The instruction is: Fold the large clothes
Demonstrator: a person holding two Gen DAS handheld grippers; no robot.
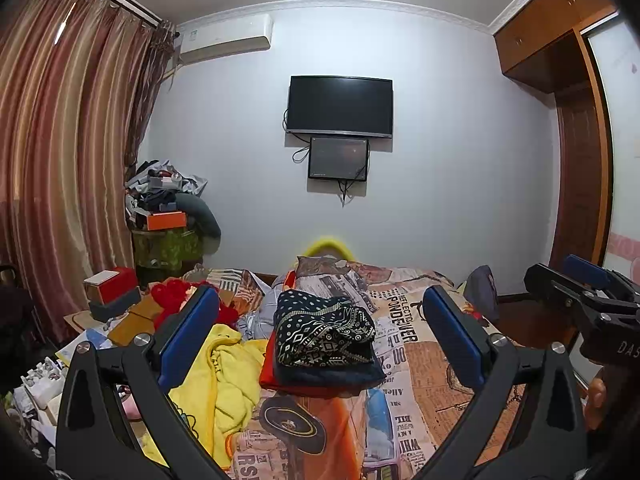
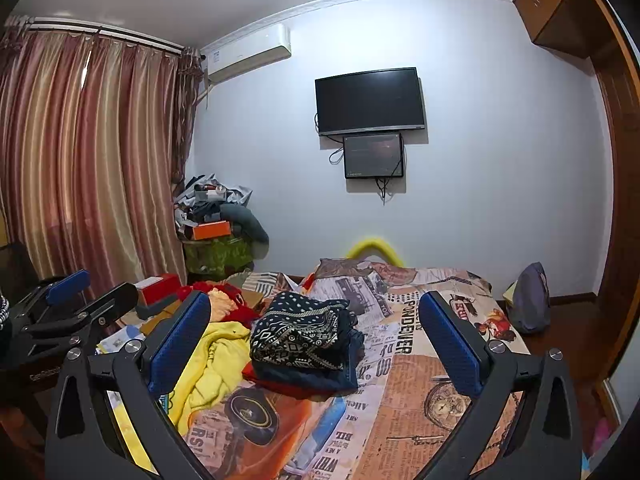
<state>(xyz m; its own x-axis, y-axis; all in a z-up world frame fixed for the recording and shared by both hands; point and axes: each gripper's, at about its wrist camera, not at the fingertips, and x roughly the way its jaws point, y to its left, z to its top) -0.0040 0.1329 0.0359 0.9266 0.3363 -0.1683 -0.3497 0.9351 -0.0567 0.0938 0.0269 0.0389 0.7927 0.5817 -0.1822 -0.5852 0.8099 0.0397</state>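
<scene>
On the bed [image 1: 420, 360], mid-scene, a stack of folded clothes [image 1: 326, 344] sat on the newspaper-print cover: a dark patterned garment [image 2: 300, 336] on top, navy and red layers under it. Left of the stack and just beside it lay a crumpled yellow garment [image 1: 224, 376], unfolded; farther left and beyond it, a red garment [image 1: 176, 292], also loose.

Left gripper [image 1: 320, 340] was raised above the near bed, jaws wide, nothing between them. Right gripper [image 2: 316, 344] likewise wide and empty, held level beside the left one. Neither touched any cloth.

Judgement: one garment appeared finished and stacked; step in hand was the gap between items, with selection of the next piece pending. Yellow garment looked the likeliest candidate. Next move would call for both grippers to swing left and down, pinch two separated edges or corners, and spread it flat on free cover near the stack without disturbing it.
</scene>
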